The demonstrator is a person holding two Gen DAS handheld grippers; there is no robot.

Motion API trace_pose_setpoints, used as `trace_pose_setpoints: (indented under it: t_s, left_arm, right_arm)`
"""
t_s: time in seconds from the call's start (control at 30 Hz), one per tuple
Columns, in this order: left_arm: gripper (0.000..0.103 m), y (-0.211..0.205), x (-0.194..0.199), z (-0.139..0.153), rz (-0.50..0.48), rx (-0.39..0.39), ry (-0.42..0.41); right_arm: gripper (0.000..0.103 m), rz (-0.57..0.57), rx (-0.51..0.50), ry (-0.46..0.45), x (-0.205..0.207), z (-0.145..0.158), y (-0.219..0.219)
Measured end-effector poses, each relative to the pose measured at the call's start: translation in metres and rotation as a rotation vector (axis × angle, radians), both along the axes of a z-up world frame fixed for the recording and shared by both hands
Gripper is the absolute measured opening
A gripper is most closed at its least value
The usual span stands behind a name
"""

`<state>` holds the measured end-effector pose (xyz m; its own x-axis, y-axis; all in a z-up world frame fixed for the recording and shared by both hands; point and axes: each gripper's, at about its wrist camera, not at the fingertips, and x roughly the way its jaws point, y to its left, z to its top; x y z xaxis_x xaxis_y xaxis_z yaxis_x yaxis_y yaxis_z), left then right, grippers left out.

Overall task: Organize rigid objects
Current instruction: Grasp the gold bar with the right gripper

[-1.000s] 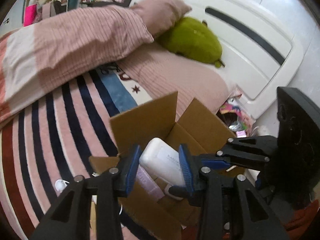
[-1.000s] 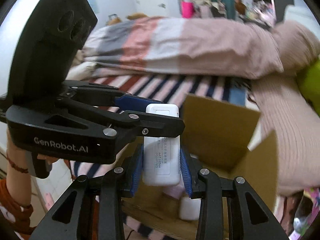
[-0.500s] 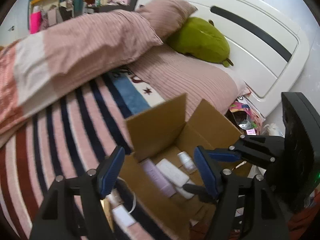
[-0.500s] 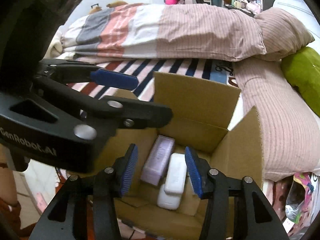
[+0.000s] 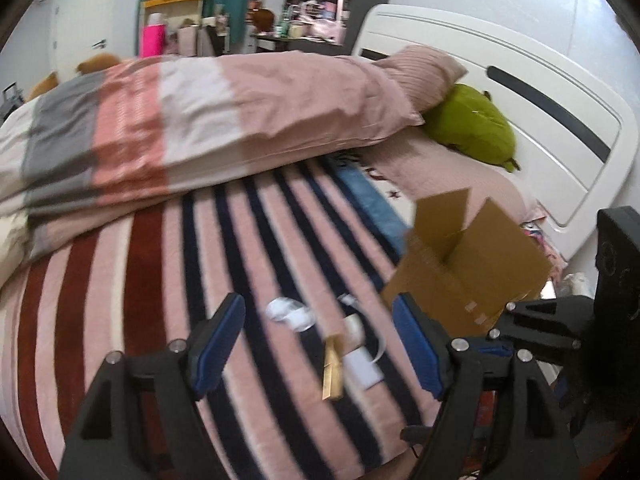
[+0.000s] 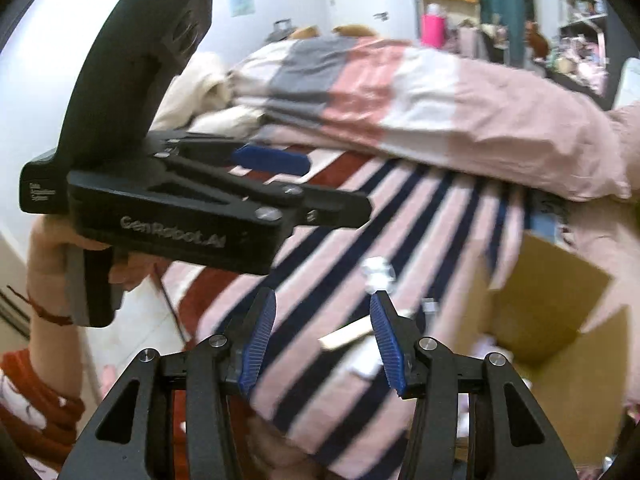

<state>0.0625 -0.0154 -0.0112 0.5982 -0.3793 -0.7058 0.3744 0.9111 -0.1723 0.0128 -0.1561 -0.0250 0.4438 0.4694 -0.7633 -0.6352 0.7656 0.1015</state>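
Observation:
An open cardboard box [image 5: 464, 264] stands on the striped bed at the right; it also shows in the right wrist view [image 6: 552, 320]. Small items lie on the bedspread left of it: a tan wooden clip [image 5: 333, 368], a white flat adapter with cable [image 5: 362, 366], and a clear round piece [image 5: 289, 313]. The clip [image 6: 346, 336] and round piece [image 6: 378, 272] also show in the right wrist view. My left gripper [image 5: 318, 344] is open and empty above these items. My right gripper [image 6: 322, 340] is open and empty, hovering near them.
A folded pink, white and grey duvet [image 5: 200, 120] lies across the back of the bed. A green plush toy [image 5: 472, 124] and a pink pillow [image 5: 420, 68] sit by the white headboard [image 5: 540, 120]. The bed edge and floor lie to the left [image 6: 140, 320].
Both grippers let go of the white objects into the box, opened wide, and swung left away from the box toward the small items on the bedspread.

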Motion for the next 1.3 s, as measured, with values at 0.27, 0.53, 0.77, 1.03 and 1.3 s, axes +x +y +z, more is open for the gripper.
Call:
trace_pose_setpoints:
  t_s: [0.27,0.53,0.77,1.03,1.3]
  left_arm:
    - [0.074,0.06,-0.017,-0.064,0.063,-0.025,0.042]
    - [0.074,0.085,-0.024,-0.099,0.078,-0.064,0.074]
    - [0.074,0.093,-0.022,-0.107,0.088,-0.089,0.08]
    - [0.074,0.096,-0.022,-0.107,0.085,-0.094,0.084]
    - [0.074,0.096,-0.022,-0.105,0.093,-0.092,0.089]
  right_arm:
    - [0.045,-0.167,-0.029,0.185,0.023,-0.103,0.031]
    - [0.046,-0.393,-0.061,0.123,0.056,-0.153,0.027]
    - [0.045,-0.479,-0.097,0.145,0.062,-0.157,0.021]
    - [0.019,-0.445,-0.151,0.108,0.061,-0.171,0.028]
    - [0.014,-0.163,-0.214,0.072,0.039,-0.17,0.066]
